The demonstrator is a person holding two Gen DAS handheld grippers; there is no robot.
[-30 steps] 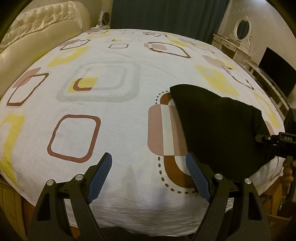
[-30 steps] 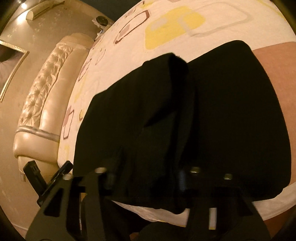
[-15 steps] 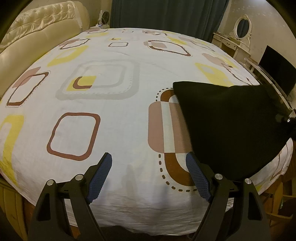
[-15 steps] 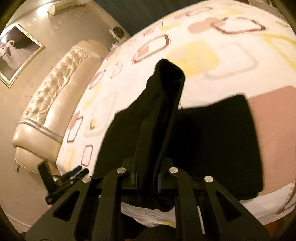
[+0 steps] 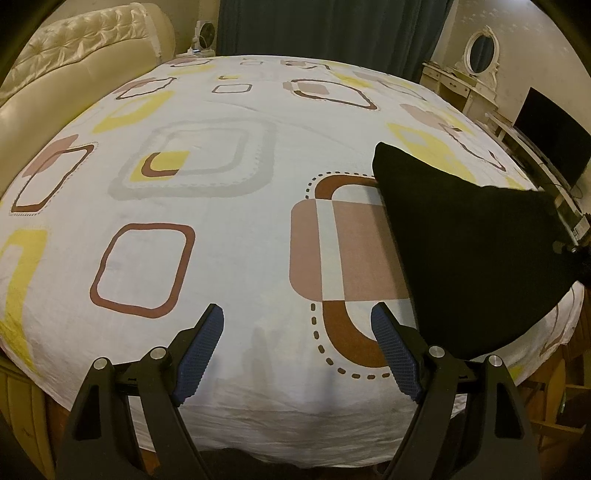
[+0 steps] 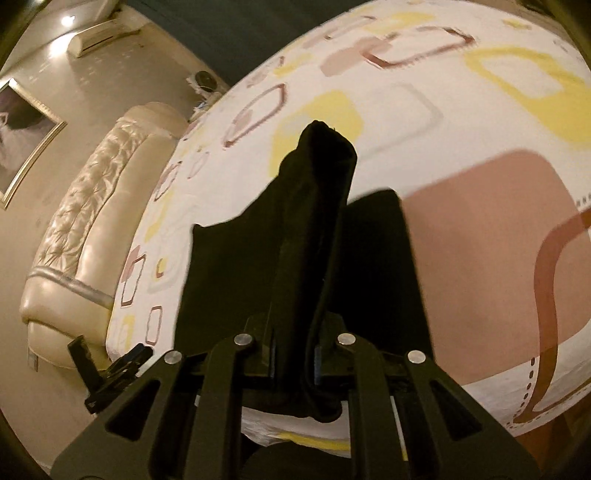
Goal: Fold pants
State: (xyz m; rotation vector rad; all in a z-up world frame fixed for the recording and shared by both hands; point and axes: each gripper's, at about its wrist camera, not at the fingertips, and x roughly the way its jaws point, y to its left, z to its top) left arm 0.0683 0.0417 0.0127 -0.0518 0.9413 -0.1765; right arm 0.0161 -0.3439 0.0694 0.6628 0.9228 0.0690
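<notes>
The black pants [image 5: 469,240] lie on the right part of the bed, with one edge lifted off the sheet toward the right. My left gripper [image 5: 297,349] is open and empty, low over the bed's near edge, to the left of the pants. My right gripper [image 6: 293,354] is shut on a bunched fold of the black pants [image 6: 314,229] and holds it up above the rest of the cloth. The right gripper shows at the right edge of the left wrist view [image 5: 574,247]. The left gripper shows small at the lower left of the right wrist view [image 6: 110,369].
The bed [image 5: 207,258] has a white sheet with brown, yellow and grey squares. A cream tufted headboard [image 5: 66,66] stands at the left. A dressing table with an oval mirror [image 5: 480,55] and a dark screen [image 5: 550,144] stand at the right. Dark curtains [image 5: 332,29] hang behind.
My right gripper has closed on the pants' edge and lifted it up and back off the sheet. The pants now rise as a taut sheet at the right. My left gripper has stayed still.
</notes>
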